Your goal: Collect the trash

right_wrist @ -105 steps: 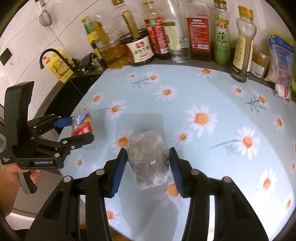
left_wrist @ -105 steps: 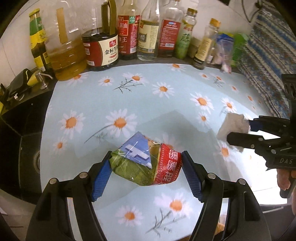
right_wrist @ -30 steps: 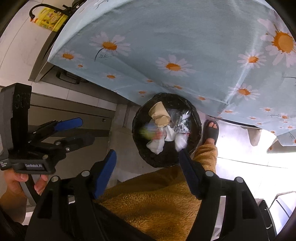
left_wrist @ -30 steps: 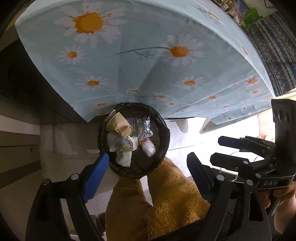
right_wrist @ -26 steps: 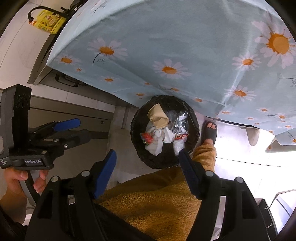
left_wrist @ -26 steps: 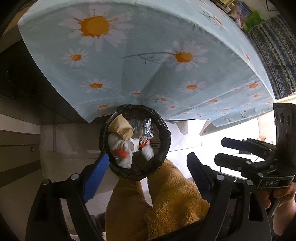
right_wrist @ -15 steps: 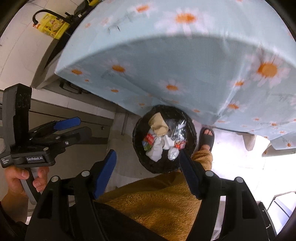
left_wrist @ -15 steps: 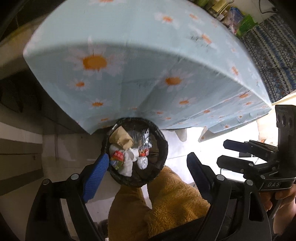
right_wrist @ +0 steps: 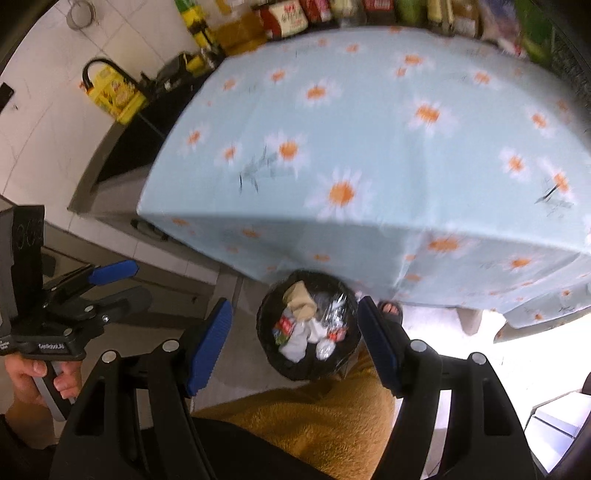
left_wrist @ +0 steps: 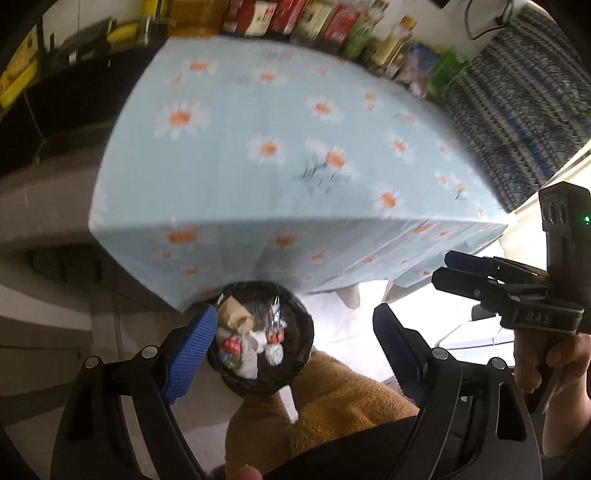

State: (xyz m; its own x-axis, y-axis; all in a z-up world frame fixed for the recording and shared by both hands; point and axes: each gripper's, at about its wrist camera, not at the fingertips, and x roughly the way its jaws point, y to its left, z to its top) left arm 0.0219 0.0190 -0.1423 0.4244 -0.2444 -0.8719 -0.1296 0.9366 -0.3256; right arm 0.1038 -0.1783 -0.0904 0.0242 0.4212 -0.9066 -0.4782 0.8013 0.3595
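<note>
A black-lined trash bin (left_wrist: 301, 345) stands on the floor under the table's front edge; it also shows in the right wrist view (right_wrist: 271, 314). It holds brown paper (left_wrist: 236, 315), white tissue, clear plastic and a red wrapper (right_wrist: 284, 325). My left gripper (left_wrist: 293, 347) is open and empty, high above the bin. My right gripper (right_wrist: 295, 339) is open and empty, also above the bin. Each gripper shows in the other's view, the right (left_wrist: 458, 271) and the left (right_wrist: 122, 282), both with jaws apart.
The table with the daisy cloth (left_wrist: 277, 155) fills the upper view, with bottles (left_wrist: 306, 18) along its back. A black counter and sink (right_wrist: 147, 107) lie to the left. The person's tan fleece legs (right_wrist: 314, 417) and a sandalled foot (right_wrist: 389, 308) are beside the bin.
Both grippers have risen and tilted up, so the tabletop and bottles have come into view and the bin looks smaller. The dropped trash has settled in the bin. Both stay open.
</note>
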